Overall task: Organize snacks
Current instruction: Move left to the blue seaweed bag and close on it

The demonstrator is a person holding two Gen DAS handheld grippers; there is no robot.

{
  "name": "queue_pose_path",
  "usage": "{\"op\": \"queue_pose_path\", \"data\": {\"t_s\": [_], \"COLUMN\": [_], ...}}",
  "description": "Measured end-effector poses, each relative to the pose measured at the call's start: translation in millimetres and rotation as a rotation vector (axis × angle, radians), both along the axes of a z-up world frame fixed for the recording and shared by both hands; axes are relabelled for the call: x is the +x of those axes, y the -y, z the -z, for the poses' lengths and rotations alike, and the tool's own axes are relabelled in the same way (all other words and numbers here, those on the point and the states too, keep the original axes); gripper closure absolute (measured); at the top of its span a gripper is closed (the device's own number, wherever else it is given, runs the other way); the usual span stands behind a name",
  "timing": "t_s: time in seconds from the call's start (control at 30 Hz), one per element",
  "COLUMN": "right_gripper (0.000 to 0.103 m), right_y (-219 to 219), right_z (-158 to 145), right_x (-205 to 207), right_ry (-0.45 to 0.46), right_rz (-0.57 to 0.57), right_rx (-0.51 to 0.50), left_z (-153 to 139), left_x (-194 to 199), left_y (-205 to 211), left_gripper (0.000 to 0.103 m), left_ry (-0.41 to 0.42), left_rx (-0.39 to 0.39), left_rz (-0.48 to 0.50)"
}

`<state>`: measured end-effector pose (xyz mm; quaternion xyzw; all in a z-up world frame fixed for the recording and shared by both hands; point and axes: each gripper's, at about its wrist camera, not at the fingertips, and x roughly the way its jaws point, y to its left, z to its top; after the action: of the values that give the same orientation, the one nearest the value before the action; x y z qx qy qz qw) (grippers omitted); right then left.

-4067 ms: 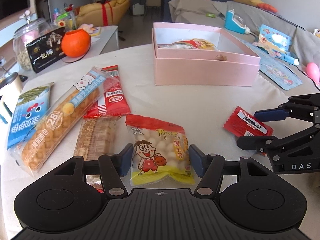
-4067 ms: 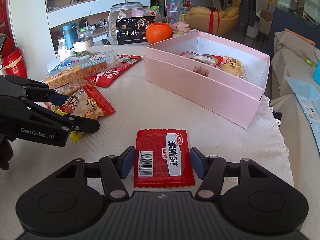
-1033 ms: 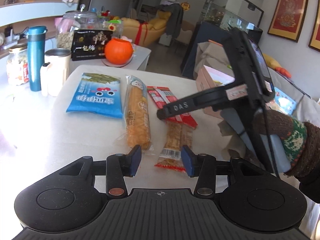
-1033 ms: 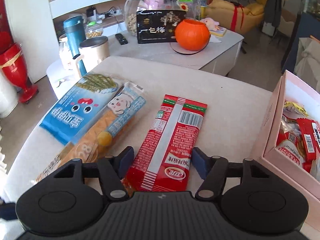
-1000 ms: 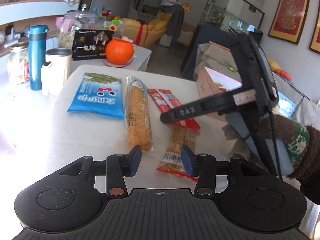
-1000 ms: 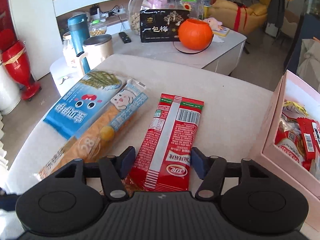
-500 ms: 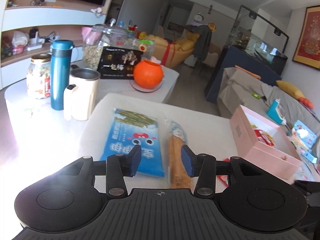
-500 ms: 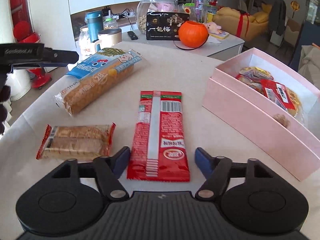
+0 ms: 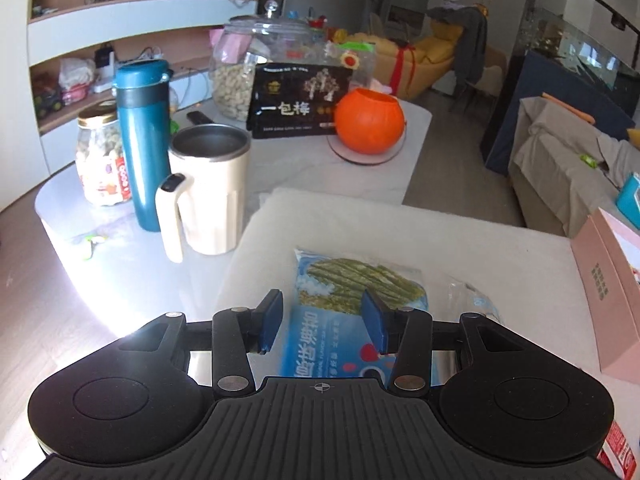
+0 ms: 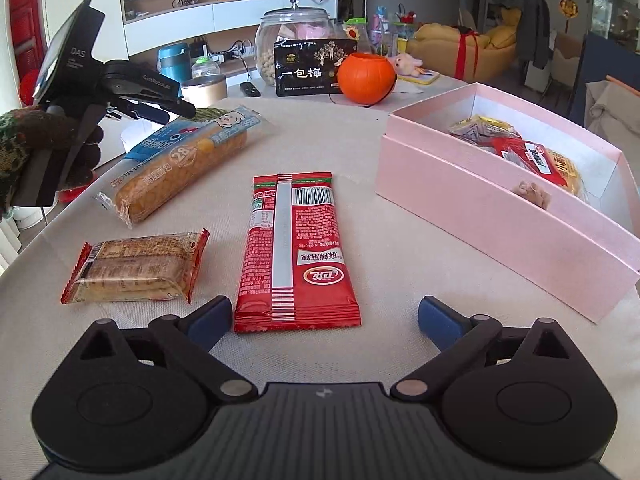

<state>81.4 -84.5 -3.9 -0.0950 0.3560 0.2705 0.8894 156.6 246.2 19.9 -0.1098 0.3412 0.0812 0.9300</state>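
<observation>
Right hand-held gripper (image 10: 325, 316): jaws just opened wide, empty; red packet (image 10: 294, 248) flat on the surface just ahead, between the fingers. Risk: pads slide over the flat film. Left hand-held gripper (image 9: 322, 320): part open, empty, above blue bag (image 9: 340, 312); may crush contents.

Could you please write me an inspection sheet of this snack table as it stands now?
Surface: round table under a pale cloth.
Job's things: pink box holds several packets; red packet, biscuit packet, bread roll pack and blue packet lie outside it.
Clutter: orange pumpkin pot, glass jar, black box, mug, blue flask on the side table.
Grippers: left gripper part open over the blue packet; right gripper has just been opening, wide, red packet's end between its pads, untouched.
Cables: plugs and leads on the wall shelf.
Surroundings: living room, yellow sofa.
</observation>
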Motion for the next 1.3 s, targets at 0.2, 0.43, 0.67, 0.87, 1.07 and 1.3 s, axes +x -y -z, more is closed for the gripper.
{"op": "queue_pose_path", "data": {"t_s": [0.2,0.43,0.67,0.87,1.07,1.3], "right_gripper": [0.003,0.003,0.003,0.003,0.003,0.003], "right_y": [-1,-2,-2,0,0,0], "right_z": [0,0,0,0,1,1], "right_x": [0,0,0,-1,0,0], "right_ry": [-0.001,0.001,0.001,0.001,-0.001,0.0], "right_rz": [-0.001,0.0,0.001,0.012,0.012,0.013], "right_rx": [0.002,-0.001,-0.002,-0.002,0.001,0.001], "left_z": [2,-4,-27,-6,0,-4], "left_x": [-23,-53,-66,-47,-39,-37], "left_y": [45,79,112,144,159,144], "left_gripper": [0.053,0.053,0.052,0.059,0.057,0.056], "left_ry": [0.015,-0.015,0.008,-0.043,-0.053,-0.054], "left_rx": [0.048,0.123,0.221,0.244,0.297,0.355], "left_rz": [0.187,0.305,0.332,0.4,0.427,0.388]}}
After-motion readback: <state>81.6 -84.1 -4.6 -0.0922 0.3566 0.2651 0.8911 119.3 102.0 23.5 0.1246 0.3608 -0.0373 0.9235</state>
